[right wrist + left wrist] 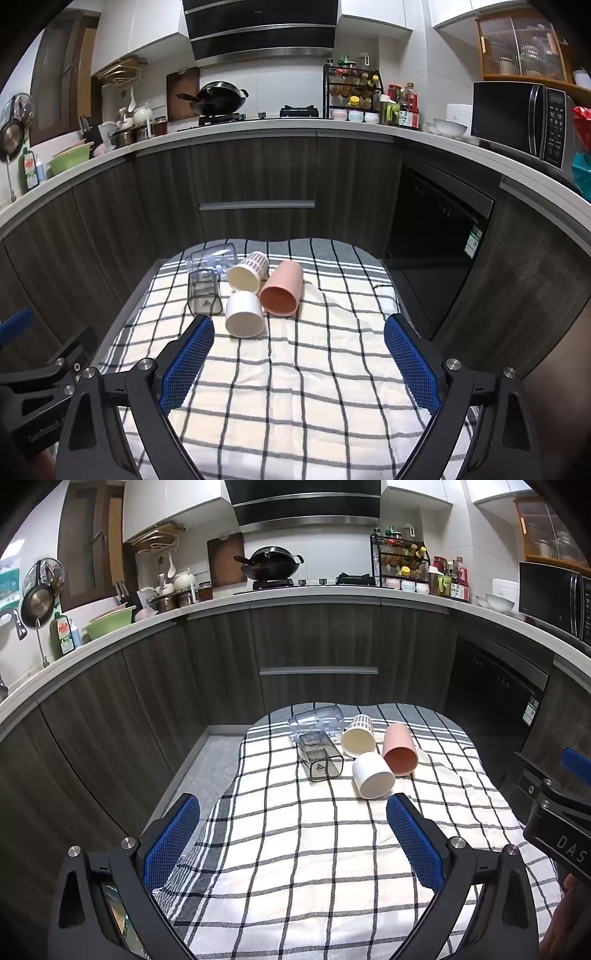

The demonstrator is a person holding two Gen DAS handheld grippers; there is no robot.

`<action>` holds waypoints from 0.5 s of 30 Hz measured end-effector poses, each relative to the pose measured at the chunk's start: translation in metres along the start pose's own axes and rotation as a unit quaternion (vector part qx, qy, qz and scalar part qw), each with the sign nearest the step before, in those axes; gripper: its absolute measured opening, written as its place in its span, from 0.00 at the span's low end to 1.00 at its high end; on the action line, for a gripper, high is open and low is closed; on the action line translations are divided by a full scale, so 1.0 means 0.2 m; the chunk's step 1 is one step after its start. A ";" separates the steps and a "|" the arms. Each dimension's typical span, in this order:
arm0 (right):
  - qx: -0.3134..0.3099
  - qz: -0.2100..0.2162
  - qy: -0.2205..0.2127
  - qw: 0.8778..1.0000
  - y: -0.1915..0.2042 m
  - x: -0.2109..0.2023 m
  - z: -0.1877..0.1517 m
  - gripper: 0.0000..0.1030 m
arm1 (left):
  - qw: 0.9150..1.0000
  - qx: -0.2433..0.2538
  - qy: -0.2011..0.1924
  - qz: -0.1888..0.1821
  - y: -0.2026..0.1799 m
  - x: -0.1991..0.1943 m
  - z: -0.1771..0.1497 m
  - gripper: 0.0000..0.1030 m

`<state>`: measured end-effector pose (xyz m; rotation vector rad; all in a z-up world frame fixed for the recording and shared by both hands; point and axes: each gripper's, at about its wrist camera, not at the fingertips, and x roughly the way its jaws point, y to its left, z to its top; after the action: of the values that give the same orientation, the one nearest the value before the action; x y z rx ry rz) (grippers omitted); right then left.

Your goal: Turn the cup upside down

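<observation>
Both grippers' fingers (173, 842) (410, 365) spread wide, empty; white cup (244, 314) lies sideways on checked cloth (295, 387).

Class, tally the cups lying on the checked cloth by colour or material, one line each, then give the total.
Clear round cup: 1
Smoky grey square cup: 1
Cream cup with dotted pattern: 1
Pink cup: 1
White cup: 1
Total: 5 cups, all on their sides on the checked cloth.
</observation>
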<state>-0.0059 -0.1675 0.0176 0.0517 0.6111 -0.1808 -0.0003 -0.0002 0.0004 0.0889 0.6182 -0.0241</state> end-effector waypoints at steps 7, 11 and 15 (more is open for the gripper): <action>-0.001 -0.001 -0.001 1.000 0.00 0.00 0.00 0.91 | 1.000 -0.006 0.001 -0.002 0.02 0.00 -0.01 1.00; -0.001 0.000 -0.001 1.000 0.00 0.00 0.00 0.91 | 1.000 -0.006 -0.001 0.000 0.02 0.00 -0.01 1.00; 0.000 0.000 0.000 1.000 0.00 0.00 0.00 0.91 | 1.000 -0.006 0.000 0.000 0.02 0.01 -0.01 1.00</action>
<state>-0.0062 -0.1680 0.0179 0.0514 0.6106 -0.1808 -0.0001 0.0037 -0.0024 0.0767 0.6182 -0.0205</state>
